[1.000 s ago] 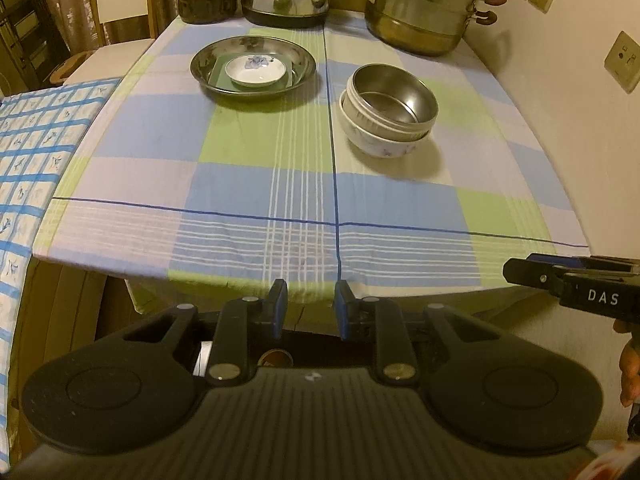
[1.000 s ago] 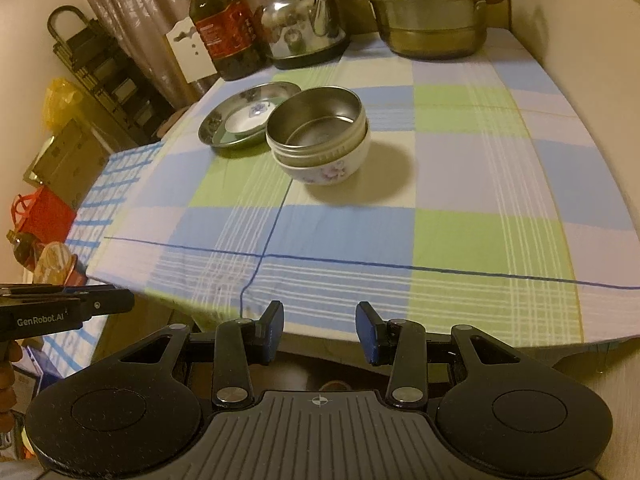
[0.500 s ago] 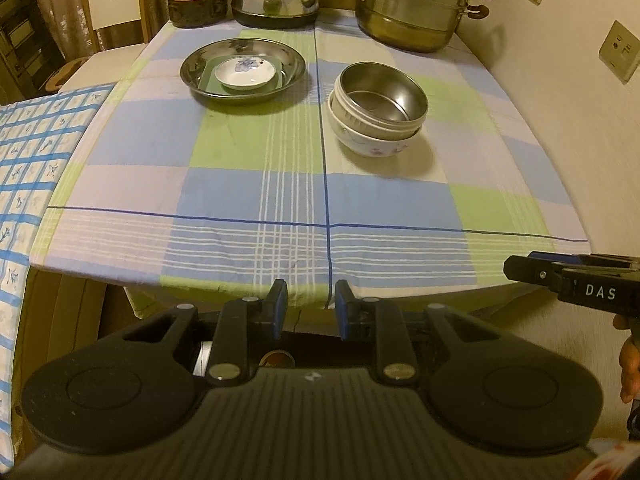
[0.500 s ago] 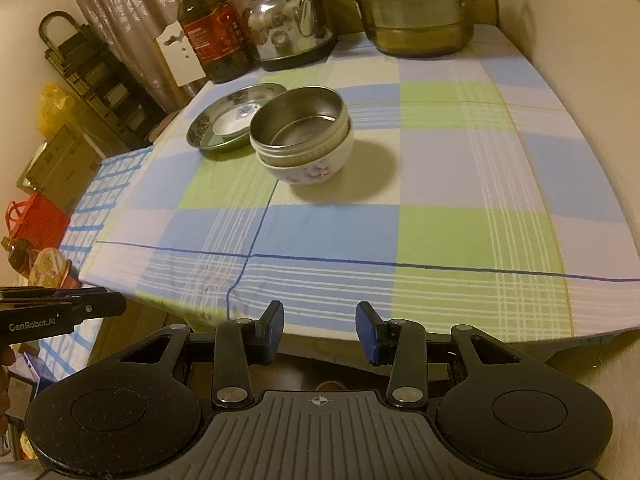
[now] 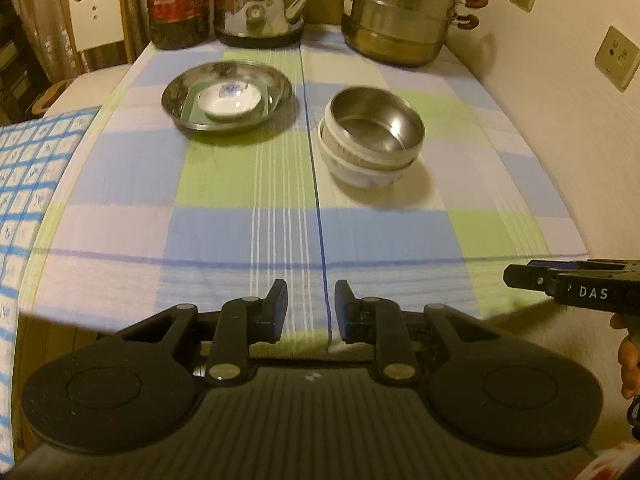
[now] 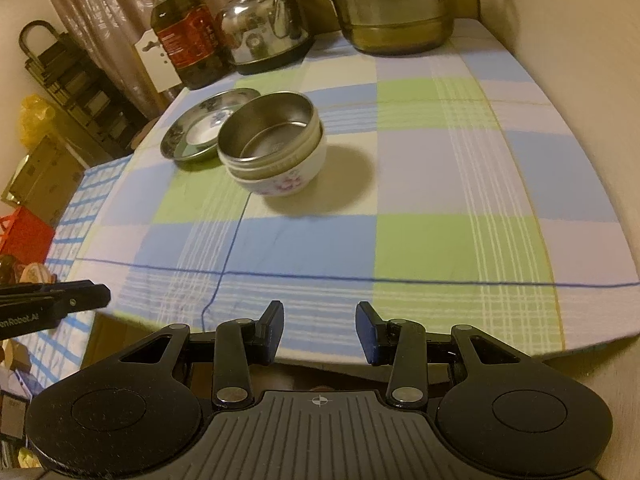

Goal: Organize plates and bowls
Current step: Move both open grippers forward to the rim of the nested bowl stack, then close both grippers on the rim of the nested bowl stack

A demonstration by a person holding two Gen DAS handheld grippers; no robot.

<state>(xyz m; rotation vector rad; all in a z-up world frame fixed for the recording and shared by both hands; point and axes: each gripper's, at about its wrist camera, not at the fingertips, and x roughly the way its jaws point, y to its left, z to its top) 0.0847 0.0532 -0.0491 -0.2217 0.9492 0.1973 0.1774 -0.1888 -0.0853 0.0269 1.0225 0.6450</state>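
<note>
A steel bowl is nested in a white flowered bowl mid-table. To its left a small white dish sits inside a shallow steel plate. My left gripper hangs over the table's near edge, open, nothing between its fingers. My right gripper is also open and empty above the near edge, well short of the bowls. Each gripper shows at the side of the other's view.
A checked cloth covers the table. Along the far edge stand an oil bottle, a steel kettle and a stacked steamer pot. A wall with sockets runs along the right. A chair stands at far left.
Both grippers have moved forward over the table's near edge, so the bowls and plate look closer. Their fingers kept the same gap. Nothing on the table moved.
</note>
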